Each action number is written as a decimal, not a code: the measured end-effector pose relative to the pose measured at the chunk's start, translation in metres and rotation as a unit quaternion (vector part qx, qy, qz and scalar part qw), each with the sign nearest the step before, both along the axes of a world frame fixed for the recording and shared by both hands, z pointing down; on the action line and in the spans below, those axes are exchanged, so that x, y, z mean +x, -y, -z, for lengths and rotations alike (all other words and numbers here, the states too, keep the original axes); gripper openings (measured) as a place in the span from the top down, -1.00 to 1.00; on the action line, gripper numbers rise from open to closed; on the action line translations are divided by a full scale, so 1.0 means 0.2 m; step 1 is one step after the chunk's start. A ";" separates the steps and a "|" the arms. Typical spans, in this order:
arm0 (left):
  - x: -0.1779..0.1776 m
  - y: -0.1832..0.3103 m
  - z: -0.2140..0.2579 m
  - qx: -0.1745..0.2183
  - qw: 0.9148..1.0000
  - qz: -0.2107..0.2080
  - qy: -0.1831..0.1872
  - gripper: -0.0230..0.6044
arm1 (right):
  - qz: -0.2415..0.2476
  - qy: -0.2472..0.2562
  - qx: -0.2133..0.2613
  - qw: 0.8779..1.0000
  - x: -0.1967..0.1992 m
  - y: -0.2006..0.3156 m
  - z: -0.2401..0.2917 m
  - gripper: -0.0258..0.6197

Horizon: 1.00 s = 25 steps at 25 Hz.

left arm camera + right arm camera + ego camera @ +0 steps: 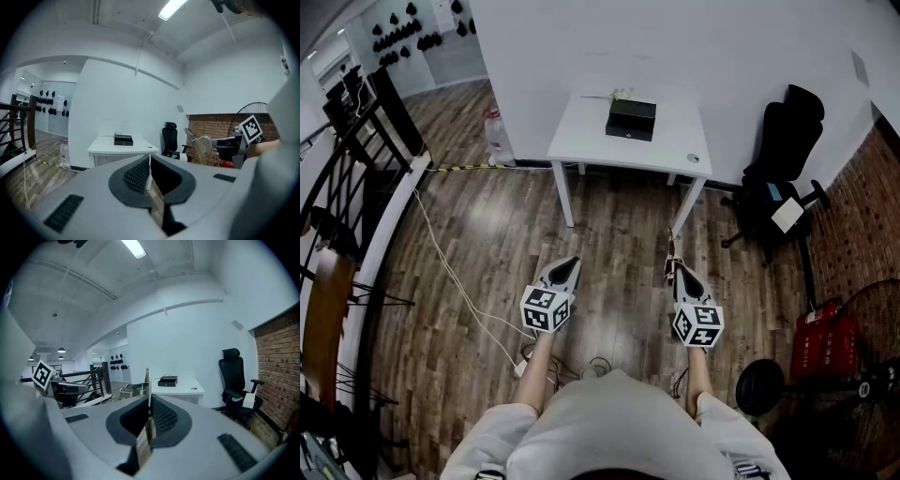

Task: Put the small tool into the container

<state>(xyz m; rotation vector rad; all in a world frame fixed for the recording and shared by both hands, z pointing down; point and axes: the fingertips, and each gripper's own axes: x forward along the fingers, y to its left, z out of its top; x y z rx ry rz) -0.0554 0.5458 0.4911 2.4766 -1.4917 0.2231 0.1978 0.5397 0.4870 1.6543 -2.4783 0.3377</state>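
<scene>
Holding both grippers out over the floor [609, 216], well short of the table [581, 131]. Noted: right gripper [679, 272] clenched on the tool [146, 377], a thin strip sticking up past the jaw tips. On the left gripper [568, 265] the jaws look closed and empty, though the view is tight. The container [631, 118], a black box, sits on the table, well apart from the tool.

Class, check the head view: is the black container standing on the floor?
No, the black container rests on top of the white table.
</scene>
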 end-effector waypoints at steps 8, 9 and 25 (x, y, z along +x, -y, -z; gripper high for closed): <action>0.07 -0.02 0.02 0.004 1.000 0.000 0.005 0.88 | 0.006 0.002 0.001 1.000 0.04 -0.01 -0.01 0.91; 0.07 -0.03 0.02 0.004 1.000 0.001 0.006 0.87 | 0.008 0.004 0.001 1.000 0.04 -0.01 -0.01 0.91; 0.24 0.02 -0.07 -0.011 1.000 0.003 0.009 0.88 | 0.025 0.005 -0.009 1.000 0.15 0.09 -0.07 0.91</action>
